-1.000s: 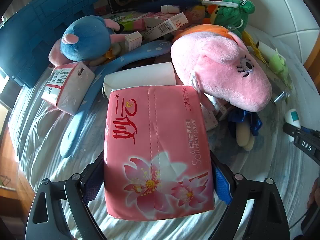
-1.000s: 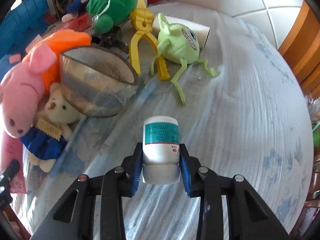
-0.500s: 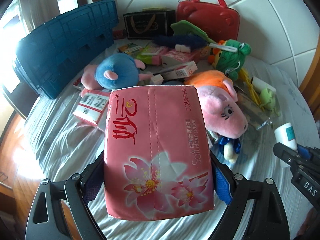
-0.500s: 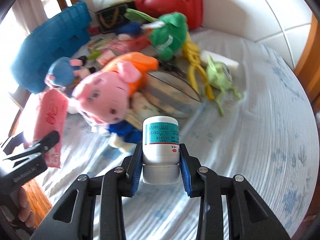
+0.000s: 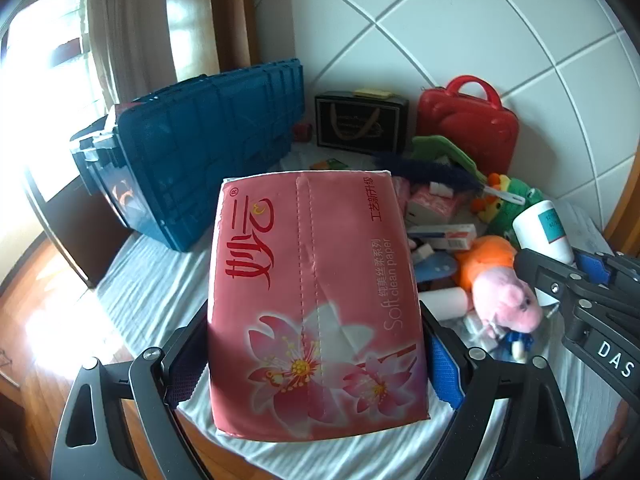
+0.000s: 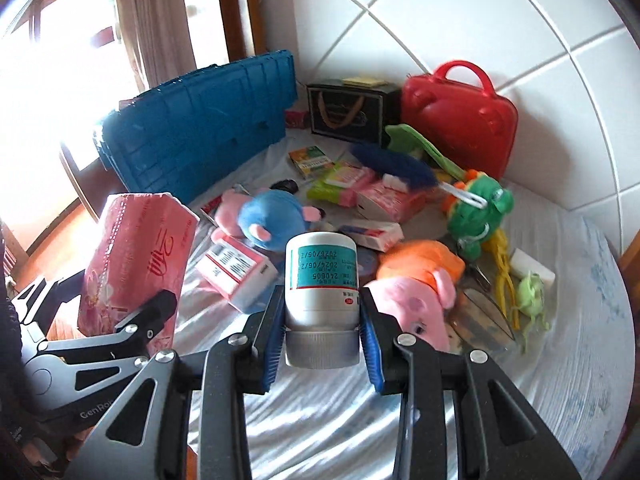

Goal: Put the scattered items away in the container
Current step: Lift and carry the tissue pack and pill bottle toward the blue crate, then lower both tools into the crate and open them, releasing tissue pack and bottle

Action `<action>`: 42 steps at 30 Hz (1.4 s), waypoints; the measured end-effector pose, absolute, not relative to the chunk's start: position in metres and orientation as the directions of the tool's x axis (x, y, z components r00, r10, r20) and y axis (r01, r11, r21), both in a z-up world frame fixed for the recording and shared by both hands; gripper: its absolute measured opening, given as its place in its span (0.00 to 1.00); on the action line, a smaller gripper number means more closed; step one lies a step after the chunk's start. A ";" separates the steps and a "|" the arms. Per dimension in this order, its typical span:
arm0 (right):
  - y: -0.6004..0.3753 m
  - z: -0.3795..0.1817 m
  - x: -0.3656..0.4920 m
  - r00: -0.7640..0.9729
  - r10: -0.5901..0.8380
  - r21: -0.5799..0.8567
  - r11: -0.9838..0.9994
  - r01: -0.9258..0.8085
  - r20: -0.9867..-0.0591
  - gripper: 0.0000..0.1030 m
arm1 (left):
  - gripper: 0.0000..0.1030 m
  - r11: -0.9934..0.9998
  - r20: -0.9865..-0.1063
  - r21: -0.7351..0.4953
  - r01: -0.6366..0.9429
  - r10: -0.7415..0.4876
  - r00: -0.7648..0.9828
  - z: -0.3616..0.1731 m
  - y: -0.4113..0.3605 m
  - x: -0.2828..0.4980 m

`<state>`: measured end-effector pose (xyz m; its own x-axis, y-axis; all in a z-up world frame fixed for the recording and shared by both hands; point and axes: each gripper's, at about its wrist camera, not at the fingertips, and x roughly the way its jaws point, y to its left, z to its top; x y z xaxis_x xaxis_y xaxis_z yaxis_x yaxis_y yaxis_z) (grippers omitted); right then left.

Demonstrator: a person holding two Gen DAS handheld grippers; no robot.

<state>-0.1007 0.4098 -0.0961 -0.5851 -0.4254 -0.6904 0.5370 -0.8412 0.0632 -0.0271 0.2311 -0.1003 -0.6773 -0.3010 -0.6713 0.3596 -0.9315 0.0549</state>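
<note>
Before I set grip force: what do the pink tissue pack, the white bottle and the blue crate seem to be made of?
Tissue pack: thin glossy plastic film, judging by its sheen and creased seam, probably soft inside. White bottle: smooth, apparently rigid plastic with a teal paper-like label and a ribbed grey cap. Blue crate: moulded hard plastic, matte, with ribbed grid walls.

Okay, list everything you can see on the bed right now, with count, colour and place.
tissue pack: 1, pink, held in left gripper
bottle: 1, white with teal label, held in right gripper
crate: 1, blue, far left
case: 1, red, against wall
gift bag: 1, black, beside case
pig plush: 1, pink and orange, centre
mouse plush: 1, blue, centre left
frog plush: 1, green, right
left gripper: shut
right gripper: shut
</note>
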 end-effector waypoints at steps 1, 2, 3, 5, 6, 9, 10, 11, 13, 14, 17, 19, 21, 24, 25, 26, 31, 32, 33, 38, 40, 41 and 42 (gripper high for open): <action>0.392 -0.091 -0.096 -0.592 -0.429 0.057 -0.839 0.542 -0.682 0.33 | 0.89 -0.932 -0.664 0.055 0.359 -0.303 -0.683 -0.094 0.216 -0.023; 0.372 -0.087 -0.092 -0.598 -0.432 0.050 -0.836 0.547 -0.675 0.33 | 0.89 -0.933 -0.654 0.053 0.355 -0.301 -0.694 -0.086 0.197 -0.018; 0.351 -0.082 -0.087 -0.603 -0.434 0.044 -0.833 0.551 -0.669 0.33 | 0.89 -0.935 -0.646 0.052 0.350 -0.299 -0.703 -0.080 0.181 -0.013; 0.313 -0.072 -0.078 -0.616 -0.440 0.036 -0.831 0.555 -0.653 0.33 | 0.89 -0.938 -0.633 0.061 0.342 -0.301 -0.713 -0.070 0.152 -0.007; 0.296 -0.068 -0.074 -0.622 -0.444 0.038 -0.831 0.555 -0.645 0.33 | 0.89 -0.939 -0.628 0.063 0.339 -0.301 -0.718 -0.064 0.136 -0.004; 0.249 -0.054 -0.062 -0.632 -0.453 0.033 -0.828 0.560 -0.629 0.33 | 0.89 -0.940 -0.611 0.054 0.336 -0.297 -0.734 -0.051 0.098 0.000; 0.234 -0.050 -0.060 -0.635 -0.455 0.030 -0.826 0.562 -0.625 0.33 | 0.89 -0.941 -0.604 0.051 0.336 -0.296 -0.739 -0.048 0.086 0.000; 0.222 -0.046 -0.059 -0.635 -0.457 0.031 -0.826 0.563 -0.622 0.33 | 0.89 -0.941 -0.598 0.047 0.336 -0.296 -0.745 -0.044 0.073 0.001; 0.202 -0.040 -0.059 -0.637 -0.461 0.029 -0.823 0.568 -0.617 0.33 | 0.89 -0.941 -0.581 0.038 0.335 -0.294 -0.759 -0.038 0.054 -0.002; 0.193 -0.035 -0.061 -0.644 -0.461 0.022 -0.823 0.568 -0.610 0.33 | 0.89 -0.941 -0.573 0.034 0.336 -0.294 -0.765 -0.034 0.046 -0.005; 0.169 -0.022 -0.068 -0.664 -0.464 0.004 -0.821 0.570 -0.587 0.33 | 0.89 -0.940 -0.543 0.026 0.340 -0.298 -0.785 -0.023 0.022 -0.017; 0.155 -0.013 -0.076 -0.677 -0.468 -0.006 -0.820 0.572 -0.568 0.33 | 0.89 -0.938 -0.514 0.027 0.347 -0.311 -0.799 -0.012 0.008 -0.028; 0.144 -0.004 -0.087 -0.689 -0.476 -0.007 -0.821 0.572 -0.546 0.33 | 0.89 -0.932 -0.484 0.032 0.362 -0.331 -0.810 -0.001 -0.009 -0.040; 0.123 0.007 -0.108 -0.699 -0.497 -0.008 -0.812 0.583 -0.514 0.33 | 0.89 -0.917 -0.448 0.030 0.397 -0.367 -0.815 0.016 -0.042 -0.060; 0.115 0.010 -0.115 -0.699 -0.506 -0.007 -0.808 0.590 -0.506 0.33 | 0.89 -0.911 -0.441 0.024 0.411 -0.379 -0.813 0.019 -0.054 -0.066; 0.107 0.013 -0.123 -0.698 -0.515 -0.008 -0.802 0.597 -0.498 0.33 | 0.89 -0.905 -0.435 0.018 0.425 -0.390 -0.812 0.023 -0.067 -0.072; 0.048 0.021 -0.156 -0.679 -0.552 0.001 -0.776 0.631 -0.484 0.33 | 0.89 -0.885 -0.430 0.030 0.465 -0.431 -0.793 0.029 -0.138 -0.105; 0.035 0.021 -0.162 -0.673 -0.558 0.003 -0.771 0.637 -0.486 0.33 | 0.89 -0.889 -0.436 0.033 0.456 -0.423 -0.794 0.029 -0.152 -0.112; 0.021 0.021 -0.167 -0.668 -0.563 0.005 -0.766 0.642 -0.487 0.33 | 0.89 -0.894 -0.442 0.036 0.447 -0.415 -0.795 0.028 -0.167 -0.120; -0.046 0.016 -0.188 -0.685 -0.546 0.029 -0.791 0.611 -0.483 0.33 | 0.89 -0.914 -0.472 0.050 0.402 -0.376 -0.797 0.024 -0.239 -0.157; -0.074 0.013 -0.197 -0.689 -0.526 0.034 -0.806 0.591 -0.498 0.33 | 0.89 -0.922 -0.484 0.055 0.384 -0.361 -0.797 0.023 -0.268 -0.172; -0.088 0.011 -0.203 -0.690 -0.513 0.036 -0.815 0.579 -0.510 0.33 | 0.89 -0.926 -0.490 0.058 0.374 -0.353 -0.797 0.022 -0.282 -0.180; -0.099 0.009 -0.208 -0.694 -0.495 0.037 -0.826 0.562 -0.523 0.33 | 0.89 -0.933 -0.512 0.057 0.356 -0.334 -0.792 0.019 -0.294 -0.189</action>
<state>-0.2082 -0.0994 0.0085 -0.6937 -0.4951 -0.5232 0.5619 -0.8264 0.0369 -0.1893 -0.2940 0.0187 -0.7915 -0.3337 -0.5120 0.3562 -0.9326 0.0572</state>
